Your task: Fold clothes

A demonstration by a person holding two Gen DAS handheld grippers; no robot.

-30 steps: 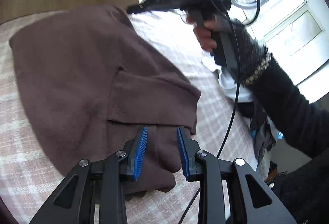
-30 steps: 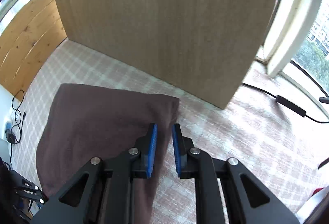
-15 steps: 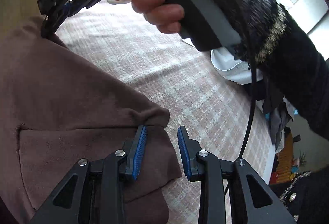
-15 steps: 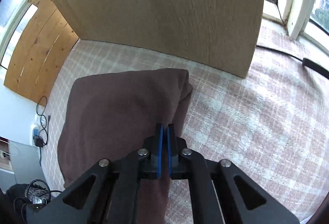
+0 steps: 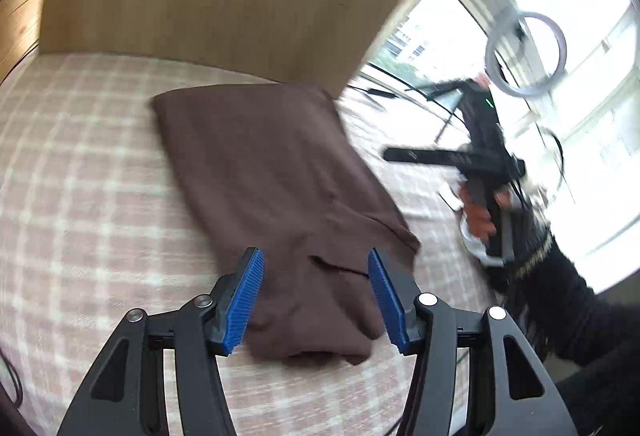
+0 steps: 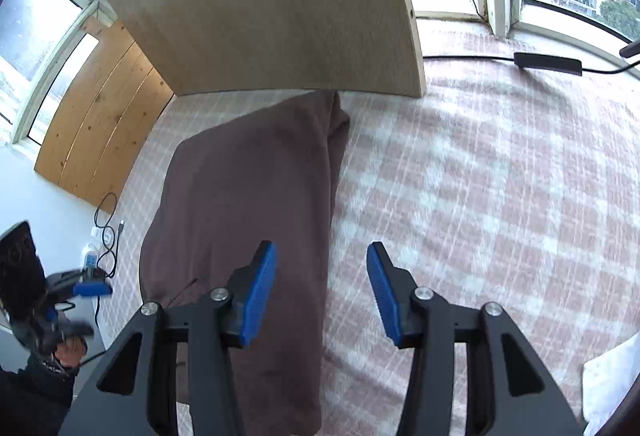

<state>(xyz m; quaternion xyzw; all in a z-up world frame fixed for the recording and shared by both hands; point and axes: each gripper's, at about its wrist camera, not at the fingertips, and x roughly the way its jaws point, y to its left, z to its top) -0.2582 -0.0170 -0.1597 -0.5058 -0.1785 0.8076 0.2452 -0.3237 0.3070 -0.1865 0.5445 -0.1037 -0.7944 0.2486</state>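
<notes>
A brown garment (image 5: 272, 172) lies folded into a long narrow strip on the pink checked bedcover (image 5: 88, 204). In the left wrist view its near end sits between the spread blue pads of my left gripper (image 5: 316, 300), which is open and holds nothing. My right gripper (image 6: 320, 296) is open too, raised above the garment (image 6: 248, 204), whose right edge runs under its left finger. In the left wrist view the right gripper (image 5: 424, 155) hovers to the right of the cloth, held by a hand in a dark sleeve.
A pale wooden headboard (image 6: 260, 4) stands at the far end of the bed. A black cable with an adapter (image 6: 548, 62) lies near the window. White cloth (image 6: 608, 384) lies at the right edge. A ring light (image 5: 526, 54) stands by the window.
Both grippers have opened wide and pulled back from the garment. The right one had been shut on its edge half a second ago. The garment now lies as a narrow folded strip.
</notes>
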